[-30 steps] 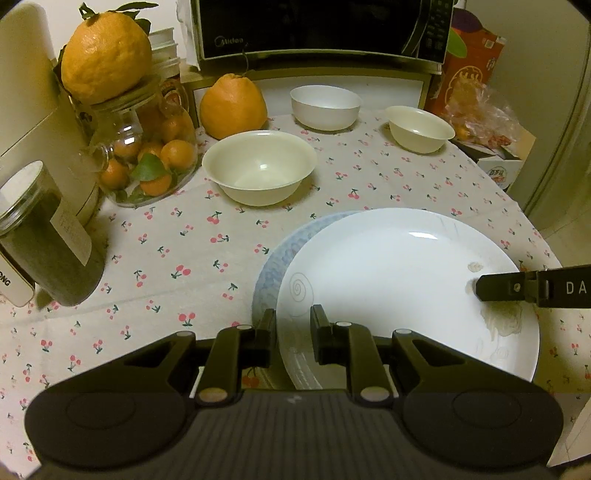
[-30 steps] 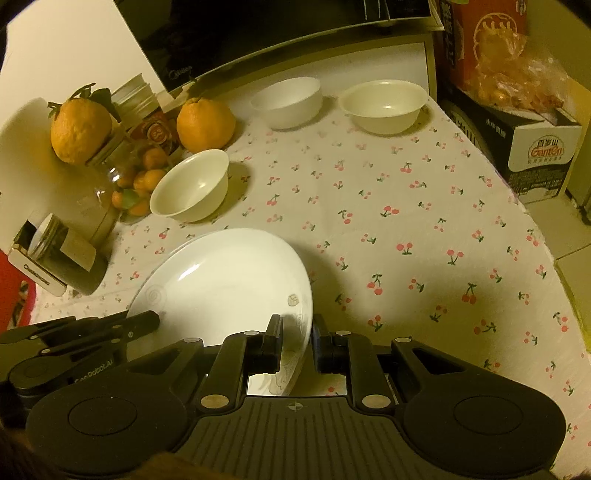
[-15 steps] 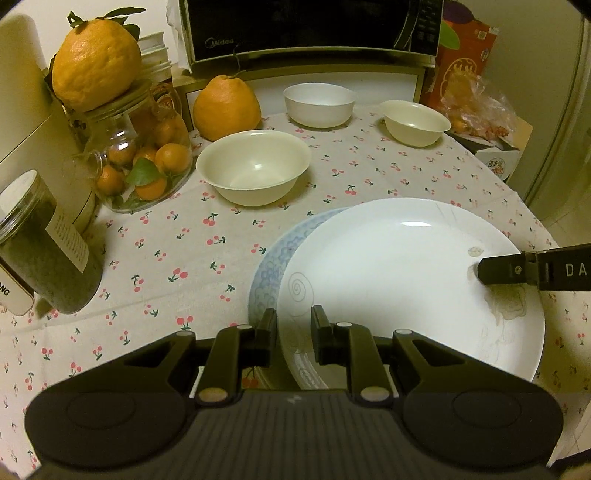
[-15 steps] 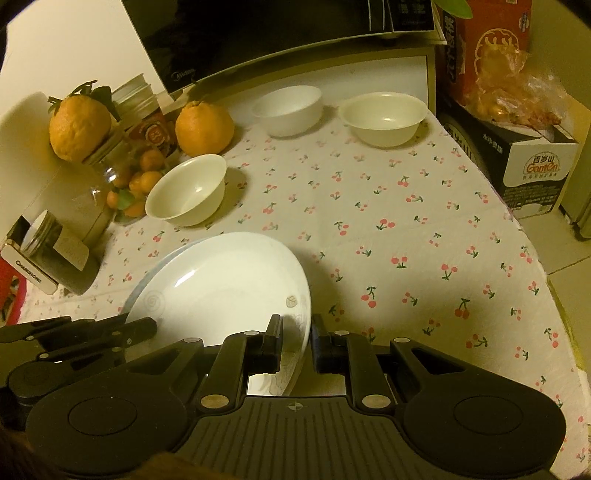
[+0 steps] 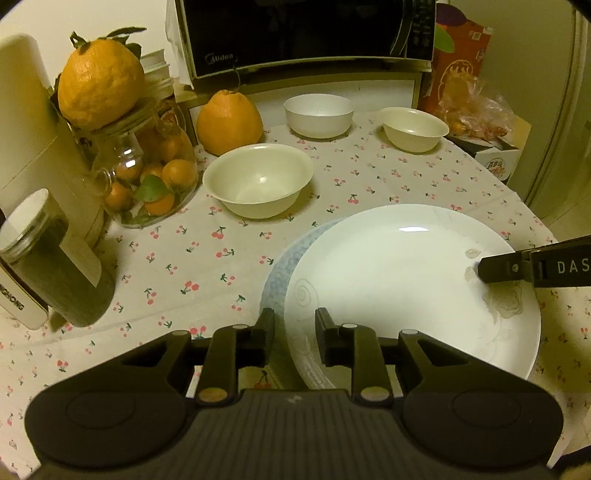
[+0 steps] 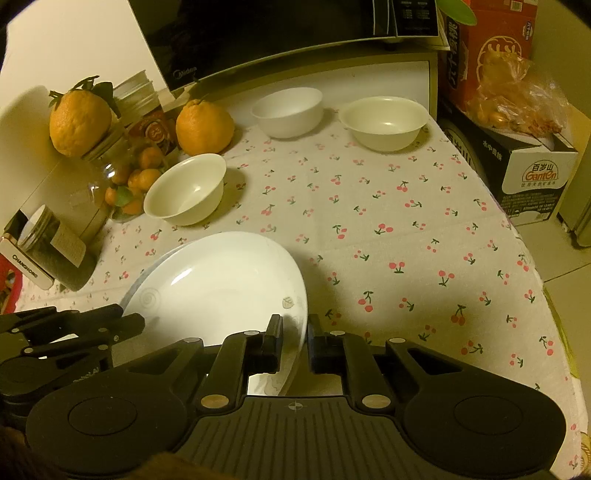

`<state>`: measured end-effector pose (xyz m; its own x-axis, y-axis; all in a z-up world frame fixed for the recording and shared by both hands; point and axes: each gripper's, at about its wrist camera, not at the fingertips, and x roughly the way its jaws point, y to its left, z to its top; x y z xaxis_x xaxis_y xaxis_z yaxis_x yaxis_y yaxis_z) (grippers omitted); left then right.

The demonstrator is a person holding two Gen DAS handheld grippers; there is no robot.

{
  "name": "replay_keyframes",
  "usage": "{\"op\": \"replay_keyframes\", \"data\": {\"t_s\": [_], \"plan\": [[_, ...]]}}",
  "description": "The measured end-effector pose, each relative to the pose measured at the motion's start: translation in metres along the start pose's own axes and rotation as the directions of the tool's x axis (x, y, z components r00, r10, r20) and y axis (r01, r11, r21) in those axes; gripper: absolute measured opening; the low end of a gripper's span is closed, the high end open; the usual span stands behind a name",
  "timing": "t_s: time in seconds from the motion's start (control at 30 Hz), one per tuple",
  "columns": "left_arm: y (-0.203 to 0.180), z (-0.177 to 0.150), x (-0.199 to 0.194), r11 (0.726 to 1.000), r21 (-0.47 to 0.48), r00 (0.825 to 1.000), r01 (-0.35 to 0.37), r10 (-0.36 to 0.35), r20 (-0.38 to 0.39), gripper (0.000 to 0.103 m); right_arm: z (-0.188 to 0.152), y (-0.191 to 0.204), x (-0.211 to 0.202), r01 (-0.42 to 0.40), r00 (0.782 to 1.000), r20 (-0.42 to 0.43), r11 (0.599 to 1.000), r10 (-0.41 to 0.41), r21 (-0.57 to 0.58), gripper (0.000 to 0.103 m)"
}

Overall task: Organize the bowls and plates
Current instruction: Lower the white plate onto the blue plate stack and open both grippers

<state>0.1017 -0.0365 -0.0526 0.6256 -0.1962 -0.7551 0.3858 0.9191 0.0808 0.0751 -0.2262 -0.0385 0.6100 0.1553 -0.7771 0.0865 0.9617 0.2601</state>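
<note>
Plate stacking on a cherry-print tablecloth (image 5: 332, 177). White plate (image 5: 399, 280) lies on a blue-rimmed plate (image 5: 275, 273), shifted toward the right so that a crescent of the blue rim shows along its left edge.

Left gripper (image 5: 294, 334) straddles the near-left rim of the white plate; its jaws are opening, with the rim between them and the pads no longer seen pressing on it. Right gripper (image 6: 294, 338) sits at the opposite rim, jaws drawn in and pinching the white plate's edge. The plate thus lies between the two grippers, its width running from one to the other; since only the right gripper grips it, any further centring or release appears to fall to that hand.

Three bowls stand apart beyond the plates: a cream bowl (image 5: 258, 179) nearest and on the left side, a white bowl (image 5: 318, 115) and a second cream bowl (image 5: 413, 129) at the far edge. They are not yet nested.

Legible writing: "Midea" on the microwave (image 5: 306, 33); "DAS" on the right gripper's finger; "CHANGHONG" on a white device (image 6: 26, 266) beside a dark jar (image 5: 55, 258); "Ganten" on a carton (image 6: 535, 173).
</note>
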Motion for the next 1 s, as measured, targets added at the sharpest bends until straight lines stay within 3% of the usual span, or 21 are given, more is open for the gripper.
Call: {"op": "replay_keyframes", "data": {"t_s": [0.4,0.67,0.77,0.87,1.0], "plan": [[-0.002,-0.001,0.000,0.998,0.052,0.999,-0.039,0.039,0.002,0.026,-0.003,0.008,0.009,0.013,1.000,-0.028,1.000,-0.013,-0.027,0.010],[0.009,-0.003,0.005,1.000,-0.017,0.999,-0.009,0.009,-0.035,0.026,-0.004,0.007,0.010,0.010,0.999,-0.033,1.000,-0.011,-0.019,0.011],[0.012,-0.003,0.005,0.999,-0.035,0.999,-0.002,0.001,-0.040,0.026,-0.004,0.006,0.010,0.006,0.999,-0.039,1.000,-0.006,-0.014,0.019],[0.013,-0.002,0.006,0.999,-0.046,0.999,0.004,-0.006,-0.045,0.027,-0.004,0.006,0.011,-0.005,0.999,-0.054,1.000,0.004,-0.012,0.019],[0.014,-0.001,0.006,0.998,-0.055,0.999,0.008,-0.010,-0.048,0.033,-0.005,0.007,0.011,-0.018,0.997,-0.075,1.000,0.017,-0.014,0.020]]}}
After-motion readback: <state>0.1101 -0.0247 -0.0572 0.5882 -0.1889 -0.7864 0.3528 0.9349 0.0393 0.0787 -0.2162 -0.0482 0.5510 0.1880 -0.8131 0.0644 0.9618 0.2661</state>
